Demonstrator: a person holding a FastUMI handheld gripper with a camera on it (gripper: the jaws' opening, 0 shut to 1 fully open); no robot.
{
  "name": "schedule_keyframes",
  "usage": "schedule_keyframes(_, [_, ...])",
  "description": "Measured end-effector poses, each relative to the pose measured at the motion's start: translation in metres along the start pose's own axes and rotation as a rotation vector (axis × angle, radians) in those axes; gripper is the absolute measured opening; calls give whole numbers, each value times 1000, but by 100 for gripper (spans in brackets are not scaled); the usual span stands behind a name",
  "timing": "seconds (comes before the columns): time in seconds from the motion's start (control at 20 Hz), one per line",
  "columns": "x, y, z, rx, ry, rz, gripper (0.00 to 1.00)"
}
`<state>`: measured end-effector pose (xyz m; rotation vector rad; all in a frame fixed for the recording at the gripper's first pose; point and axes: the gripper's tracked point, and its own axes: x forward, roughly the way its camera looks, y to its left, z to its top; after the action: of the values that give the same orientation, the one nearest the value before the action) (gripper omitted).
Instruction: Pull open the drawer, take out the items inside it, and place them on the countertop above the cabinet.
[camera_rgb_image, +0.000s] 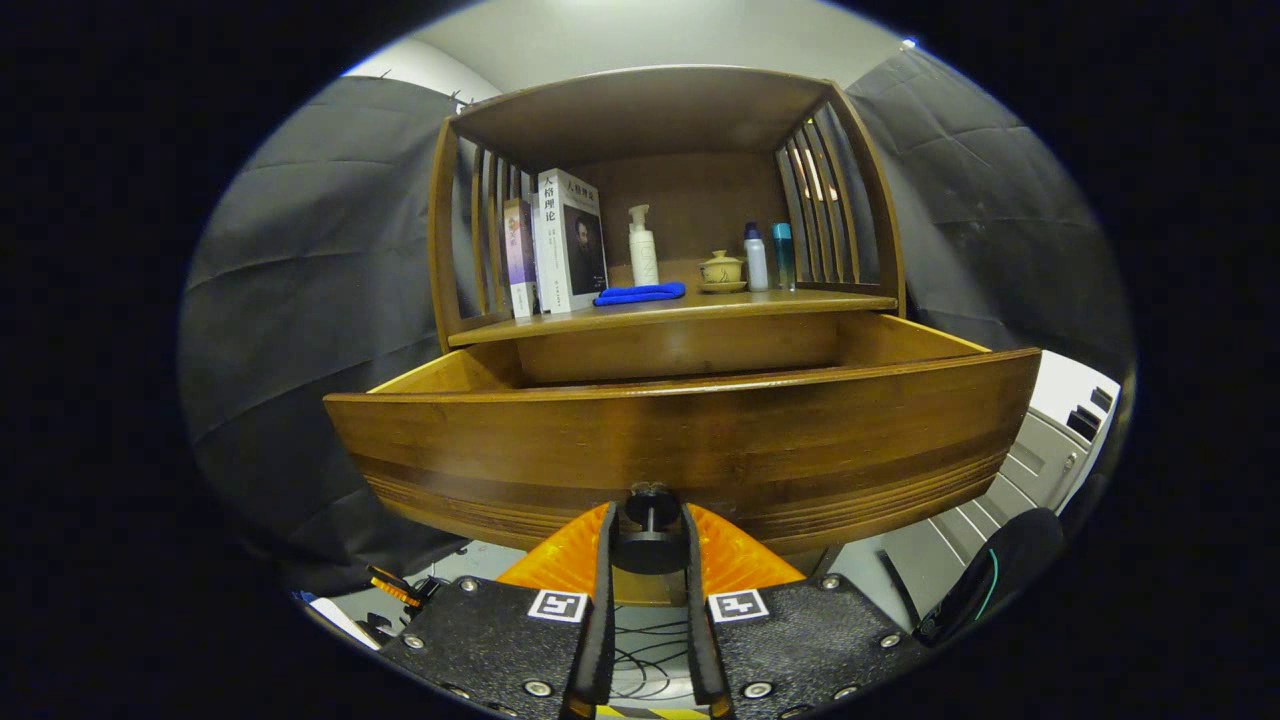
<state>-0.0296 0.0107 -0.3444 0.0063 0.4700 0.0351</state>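
Observation:
A wooden drawer (680, 445) stands pulled out from the cabinet, its front panel close before me. Its dark knob (650, 497) sits between my two orange fingers (562, 555), and my gripper (650, 515) is shut on that knob's stem. The drawer's inside is hidden behind the front panel; only its side walls and back show. Above the drawer lies the countertop (690, 305), a wooden shelf under a slatted hutch.
On the countertop stand two books (560, 245), a blue cloth (640, 293), a white pump bottle (642, 245), a small teapot on a saucer (721, 270) and two small bottles (768, 257). Grey equipment (1050, 450) stands at the lower right; cables lie on the floor below.

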Motion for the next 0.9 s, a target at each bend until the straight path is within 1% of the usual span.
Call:
schedule_keyframes(0.25, [-11,5,-9,-2,3,10,30])
schedule_keyframes(0.35, [-9,3,-10,19,0,16,31])
schedule_keyframes(0.45, [-10,3,-16,44,15,18,47])
schedule_keyframes(0.5, [-16,3,-11,35,0,32,55])
schedule_keyframes(0.65, [-24,-2,19,-5,-86,39,79])
schedule_keyframes(0.75, [-33,-3,38,-9,-107,45,95])
schedule_keyframes(0.9, [-37,-5,74,-17,-115,37,95])
